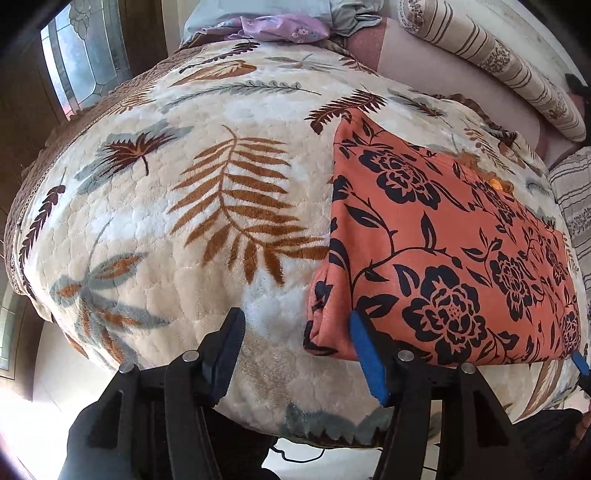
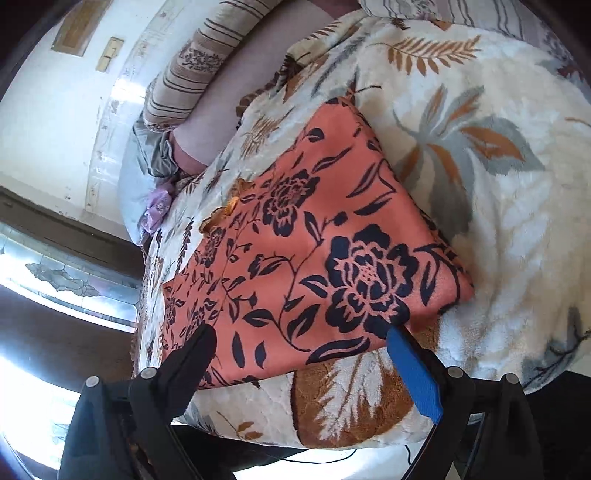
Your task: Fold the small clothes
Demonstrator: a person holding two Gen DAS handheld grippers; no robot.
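While both tools stand at the near edge of the bed, neither grips anything. Left hand-held gripper (image 1: 297, 354): jaws apart, over bare blanket (image 1: 177, 240), its blue pad just beside the near left corner of the orange floral garment (image 1: 443, 258). Right hand-held gripper (image 2: 301, 354): jaws released, straddling the garment's near edge without pinching it. The garment lies flat on the blanket, already folded to a rough rectangle, right of centre as the left wrist view shows it. Judgement: a further fold appears due; each tool should pinch one near corner through all layers, lift together and carry level to the far edge, keeping edges aligned. Beyond lie a striped pillow (image 1: 491, 55) and a lilac cloth (image 1: 280, 27).
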